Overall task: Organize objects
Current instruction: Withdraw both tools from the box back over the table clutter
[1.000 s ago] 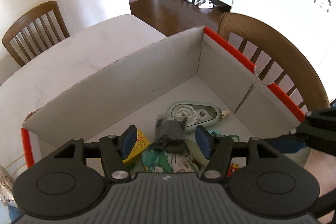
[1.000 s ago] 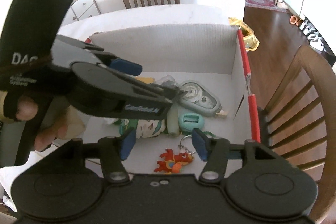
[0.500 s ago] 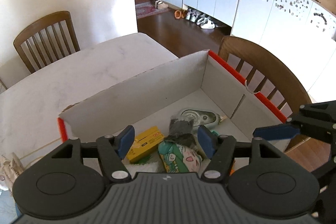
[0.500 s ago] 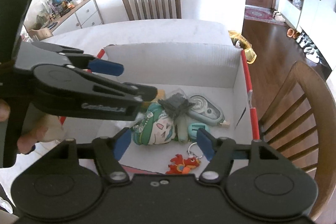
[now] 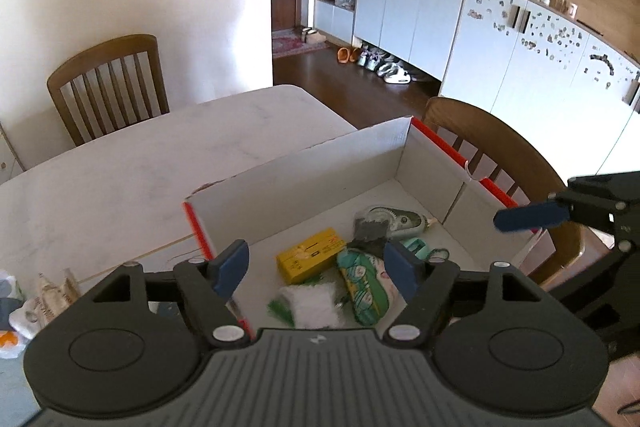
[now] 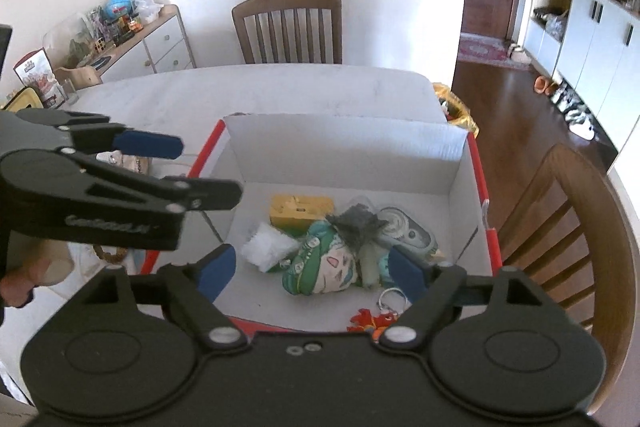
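An open cardboard box with red edges (image 5: pixel 320 171) (image 6: pixel 344 143) stands on the white table. In it lie a yellow box (image 5: pixel 312 255) (image 6: pixel 300 211), a green printed pouch (image 5: pixel 364 287) (image 6: pixel 320 267), a dark grey bundle (image 5: pixel 370 227) (image 6: pixel 356 225), a correction tape dispenser (image 5: pixel 400 219) (image 6: pixel 412 231), a white fluffy piece (image 5: pixel 310 305) (image 6: pixel 266 247) and a red keyring figure (image 6: pixel 368 319). My left gripper (image 5: pixel 316 267) is open and empty above the box's near left side. My right gripper (image 6: pixel 312 269) is open and empty above the box's near edge.
Wooden chairs stand at the far side (image 5: pixel 108 83) (image 6: pixel 288 27) and right of the table (image 5: pixel 500 155) (image 6: pixel 568 227). Small packets lie left of the box (image 5: pixel 48 299). A bead bracelet (image 6: pixel 110 254) lies on the table. A sideboard with toys (image 6: pixel 120 35) stands at the left wall.
Both grippers have risen and pulled back from the box; the dark grey bundle stays lying in the box. More of the room and table shows now.
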Demonstrator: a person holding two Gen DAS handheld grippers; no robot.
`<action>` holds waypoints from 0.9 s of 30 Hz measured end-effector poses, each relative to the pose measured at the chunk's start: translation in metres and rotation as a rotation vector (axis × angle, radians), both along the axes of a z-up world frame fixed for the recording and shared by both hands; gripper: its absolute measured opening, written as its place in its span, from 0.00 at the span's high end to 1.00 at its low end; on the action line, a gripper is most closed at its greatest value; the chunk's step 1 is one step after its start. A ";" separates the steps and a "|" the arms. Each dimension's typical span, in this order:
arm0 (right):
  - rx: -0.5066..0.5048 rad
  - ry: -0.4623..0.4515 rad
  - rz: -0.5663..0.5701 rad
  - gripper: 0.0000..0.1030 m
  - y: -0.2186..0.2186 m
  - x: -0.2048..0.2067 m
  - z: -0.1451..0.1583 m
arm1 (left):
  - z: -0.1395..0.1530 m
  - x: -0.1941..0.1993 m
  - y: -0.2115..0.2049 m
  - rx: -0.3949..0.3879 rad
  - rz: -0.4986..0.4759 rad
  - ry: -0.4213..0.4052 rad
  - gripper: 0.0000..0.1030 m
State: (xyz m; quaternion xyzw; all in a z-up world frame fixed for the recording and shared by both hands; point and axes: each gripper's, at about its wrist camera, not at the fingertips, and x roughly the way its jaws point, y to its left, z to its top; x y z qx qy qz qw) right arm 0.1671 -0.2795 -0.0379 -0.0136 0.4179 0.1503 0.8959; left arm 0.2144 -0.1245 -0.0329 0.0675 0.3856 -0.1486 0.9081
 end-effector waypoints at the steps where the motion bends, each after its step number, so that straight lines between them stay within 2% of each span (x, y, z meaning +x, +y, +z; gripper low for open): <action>1: -0.001 -0.007 -0.003 0.14 0.003 -0.001 0.001 | 0.001 -0.003 0.005 -0.003 0.003 0.000 0.24; 11: -0.006 -0.044 -0.032 0.05 0.031 -0.009 0.005 | 0.008 -0.033 0.055 -0.026 0.028 -0.024 0.16; 12: -0.005 -0.044 -0.033 0.05 0.034 -0.009 0.005 | 0.009 -0.036 0.060 -0.030 0.033 -0.030 0.14; 14: -0.002 -0.045 -0.036 0.04 0.040 -0.011 0.005 | 0.011 -0.040 0.072 -0.037 0.046 -0.040 0.02; 15: 0.001 -0.047 -0.037 0.04 0.043 -0.012 0.006 | 0.012 -0.042 0.077 -0.038 0.055 -0.048 0.00; 27: 0.008 -0.056 -0.037 0.02 0.091 -0.020 0.006 | 0.002 -0.064 0.140 -0.055 0.126 -0.067 0.00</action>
